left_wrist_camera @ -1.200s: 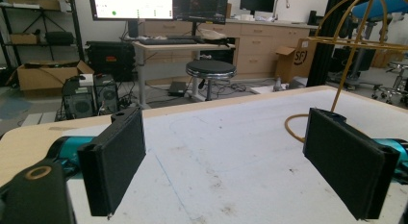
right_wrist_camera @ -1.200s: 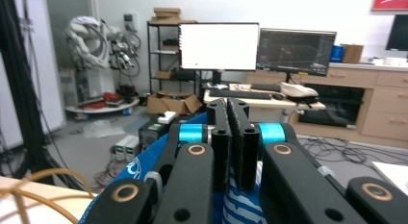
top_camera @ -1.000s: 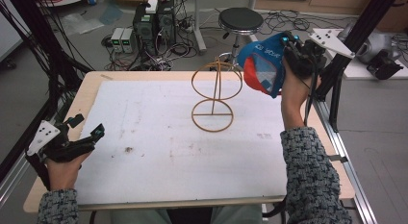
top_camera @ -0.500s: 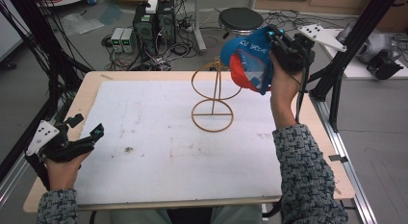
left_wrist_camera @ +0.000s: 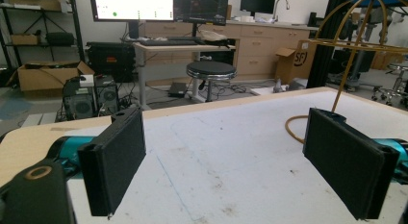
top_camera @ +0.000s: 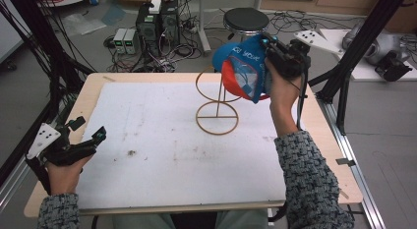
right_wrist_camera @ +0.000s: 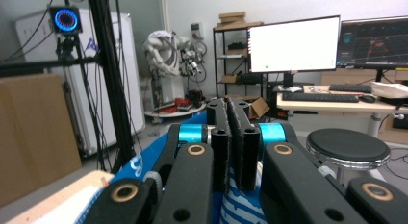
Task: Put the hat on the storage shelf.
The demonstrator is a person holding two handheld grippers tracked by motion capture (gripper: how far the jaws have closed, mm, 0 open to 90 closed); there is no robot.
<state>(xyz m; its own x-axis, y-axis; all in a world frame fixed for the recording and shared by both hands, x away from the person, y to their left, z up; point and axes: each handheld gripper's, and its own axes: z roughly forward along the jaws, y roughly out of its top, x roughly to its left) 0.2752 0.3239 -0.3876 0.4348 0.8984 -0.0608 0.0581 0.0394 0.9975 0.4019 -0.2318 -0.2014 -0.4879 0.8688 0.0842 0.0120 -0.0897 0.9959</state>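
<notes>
Right gripper point(top_camera: 268, 54) clamped on cap point(top_camera: 243, 67), held over stand point(top_camera: 216, 103). Left gripper point(top_camera: 88, 133) wide open, empty, stand far ahead.

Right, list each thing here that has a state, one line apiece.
Left hand-held gripper: open, empty, low over the table's near left corner.
Right hand-held gripper: shut on the blue and red cap, raised.
Blue and red cap: held in the air at the top of the stand.
Gold wire stand: upright on the white mat.
</notes>
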